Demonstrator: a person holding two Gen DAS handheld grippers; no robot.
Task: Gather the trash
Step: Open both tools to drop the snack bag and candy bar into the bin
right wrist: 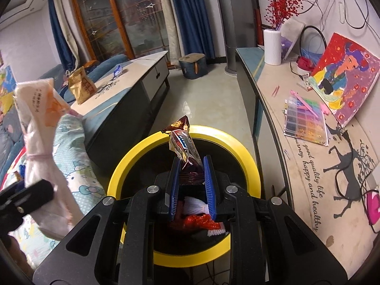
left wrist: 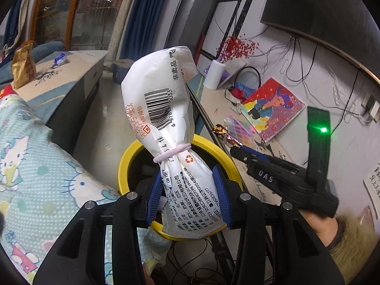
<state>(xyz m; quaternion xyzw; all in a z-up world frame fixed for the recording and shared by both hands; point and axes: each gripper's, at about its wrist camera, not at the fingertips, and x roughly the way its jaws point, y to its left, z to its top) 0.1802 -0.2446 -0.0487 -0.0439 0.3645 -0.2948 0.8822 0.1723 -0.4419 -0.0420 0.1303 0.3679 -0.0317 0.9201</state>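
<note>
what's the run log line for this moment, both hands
left gripper: shut on white bag | right gripper: shut on brown wrapper | both over yellow bin | nothing dropped yet

White bag (left wrist: 163,109): thin plastic film, crinkled, faintly glossy, cinched by a pale elastic hair band (left wrist: 172,152). Snack wrapper (right wrist: 182,142): dark metallised foil, shiny, creased. Bin (right wrist: 247,156): smooth glossy yellow plastic rim, matt black inside. Fingers (left wrist: 219,190): ribbed blue rubbery pads on matt black plastic, bright metal pins. Quilt (left wrist: 47,166): soft printed cloth. Vase (right wrist: 272,47): ribbed, matt white.
</note>
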